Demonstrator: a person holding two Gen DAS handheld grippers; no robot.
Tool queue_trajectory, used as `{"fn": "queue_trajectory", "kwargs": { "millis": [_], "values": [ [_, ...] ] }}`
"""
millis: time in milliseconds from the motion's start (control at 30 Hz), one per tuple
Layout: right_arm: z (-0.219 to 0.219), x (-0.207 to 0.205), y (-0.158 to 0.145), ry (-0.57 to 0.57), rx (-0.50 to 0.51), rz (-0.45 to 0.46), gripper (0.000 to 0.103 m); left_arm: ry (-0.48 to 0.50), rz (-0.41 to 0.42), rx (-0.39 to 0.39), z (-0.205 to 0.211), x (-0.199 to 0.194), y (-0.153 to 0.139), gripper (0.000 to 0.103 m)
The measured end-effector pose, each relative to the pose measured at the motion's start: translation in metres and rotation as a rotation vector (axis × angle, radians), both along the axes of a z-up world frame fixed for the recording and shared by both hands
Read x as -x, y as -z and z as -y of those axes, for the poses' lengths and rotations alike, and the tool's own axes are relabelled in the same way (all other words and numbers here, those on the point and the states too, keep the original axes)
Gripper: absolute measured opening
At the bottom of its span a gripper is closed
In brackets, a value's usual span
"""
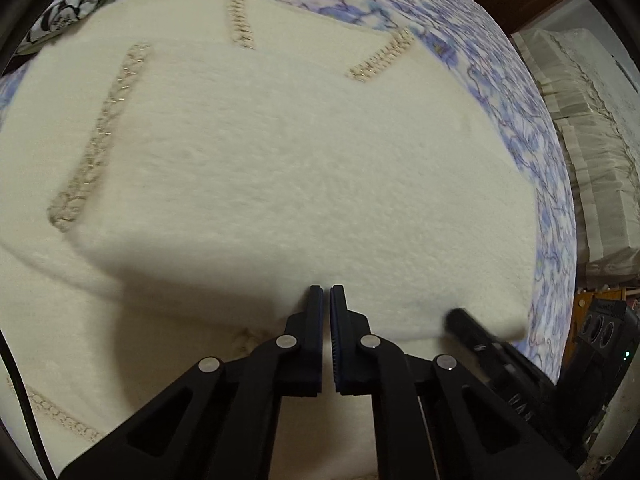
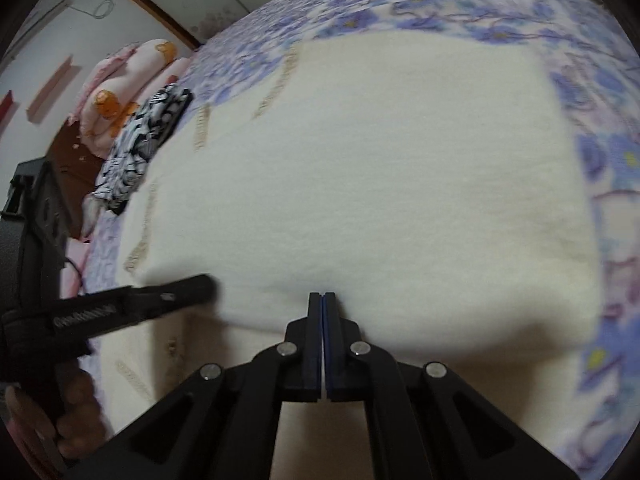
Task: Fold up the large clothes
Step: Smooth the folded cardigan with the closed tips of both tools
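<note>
Your left gripper (image 1: 326,289) and right gripper (image 2: 323,295) both have their fingers pinched together on the near folded edge of the cream knit garment (image 1: 280,168), which lies on the floral bedsheet (image 1: 532,152). The bite looks thin: pull unevenly and the plush fabric may slip out, skewing the fold.

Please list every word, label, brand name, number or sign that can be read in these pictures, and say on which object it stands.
No text can be read in either view.
Pale marks on the right tool body, seen from the left wrist: too blurred to read.
Black-and-white patterned cloth: print only, no letters.
Cream garment and floral sheet: no writing.
</note>
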State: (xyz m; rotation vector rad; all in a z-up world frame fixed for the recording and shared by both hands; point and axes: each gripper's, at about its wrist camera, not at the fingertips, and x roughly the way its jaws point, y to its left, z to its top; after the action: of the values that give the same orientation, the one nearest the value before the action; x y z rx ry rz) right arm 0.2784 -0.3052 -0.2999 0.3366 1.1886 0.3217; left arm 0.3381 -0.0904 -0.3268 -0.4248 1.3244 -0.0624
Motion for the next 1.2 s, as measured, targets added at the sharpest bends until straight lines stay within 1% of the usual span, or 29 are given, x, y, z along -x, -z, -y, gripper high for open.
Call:
{"fn": "queue_trajectory", "kwargs": {
  "millis": [100,167,233,267,333,400,467,533,600,667,700,767,800,833,933,967,1000,1100,1200],
  "values": [
    [0.033,0.0,-0.002,0.065,0.029,0.002,0.0,-0.014,0.011,-0.045,-0.011,0.001,-0.005,0.003],
    [0.048,0.003,-0.004,0.072,0.07,0.007,0.0,-0.012,0.021,-0.093,-0.018,0.001,-0.008,0.003],
    [0.058,0.007,-0.006,0.08,0.086,0.009,0.0,-0.022,0.02,-0.155,-0.029,0.0,-0.008,0.003],
    [0.065,0.009,-0.007,0.089,0.081,0.007,0.0,-0.031,0.015,-0.165,-0.035,-0.001,-0.008,0.003],
    [0.071,0.013,-0.01,0.093,0.087,0.009,0.0,-0.062,0.008,-0.188,-0.05,-0.002,-0.008,0.003],
    [0.074,0.015,-0.013,0.092,0.11,0.008,0.0,-0.078,0.0,-0.243,-0.063,-0.003,-0.01,0.003],
    [0.08,0.017,-0.014,0.115,0.1,0.004,0.0,-0.089,-0.003,-0.289,-0.072,-0.002,-0.01,0.003],
    [0.084,0.017,-0.012,0.135,0.085,-0.003,0.0,-0.106,-0.004,-0.271,-0.082,-0.002,-0.008,0.003],
    [0.084,0.017,-0.012,0.139,0.095,0.001,0.0,-0.132,-0.008,-0.259,-0.089,-0.003,-0.007,0.003],
    [0.079,0.016,-0.017,0.137,0.117,0.016,0.0,-0.147,-0.015,-0.27,-0.088,-0.004,-0.009,0.003],
    [0.076,0.014,-0.022,0.135,0.11,0.034,0.0,-0.146,-0.016,-0.28,-0.086,-0.005,-0.011,0.003],
    [0.07,0.009,-0.03,0.116,0.034,0.07,0.0,-0.126,-0.008,-0.273,-0.078,-0.007,-0.017,0.003],
    [0.066,0.005,-0.034,0.105,0.005,0.092,0.0,-0.117,-0.003,-0.252,-0.073,-0.008,-0.019,0.003],
    [0.057,0.0,-0.038,0.082,-0.02,0.116,0.0,-0.108,0.007,-0.202,-0.068,-0.009,-0.023,0.003],
    [0.027,-0.015,-0.039,-0.004,-0.067,0.137,0.0,-0.07,0.022,-0.065,-0.049,-0.016,-0.026,0.003],
    [0.018,-0.019,-0.037,-0.023,-0.081,0.143,0.0,-0.053,0.023,-0.041,-0.043,-0.02,-0.025,0.003],
    [0.009,-0.024,-0.036,-0.034,-0.1,0.144,0.0,-0.034,0.028,-0.03,-0.035,-0.024,-0.023,0.003],
    [-0.015,-0.04,-0.027,-0.043,-0.204,0.118,0.0,0.009,0.031,-0.024,-0.01,-0.038,-0.017,0.003],
    [-0.035,-0.052,-0.019,-0.058,-0.205,0.122,0.0,0.02,0.042,-0.005,-0.001,-0.049,-0.012,0.003]
  ]
}}
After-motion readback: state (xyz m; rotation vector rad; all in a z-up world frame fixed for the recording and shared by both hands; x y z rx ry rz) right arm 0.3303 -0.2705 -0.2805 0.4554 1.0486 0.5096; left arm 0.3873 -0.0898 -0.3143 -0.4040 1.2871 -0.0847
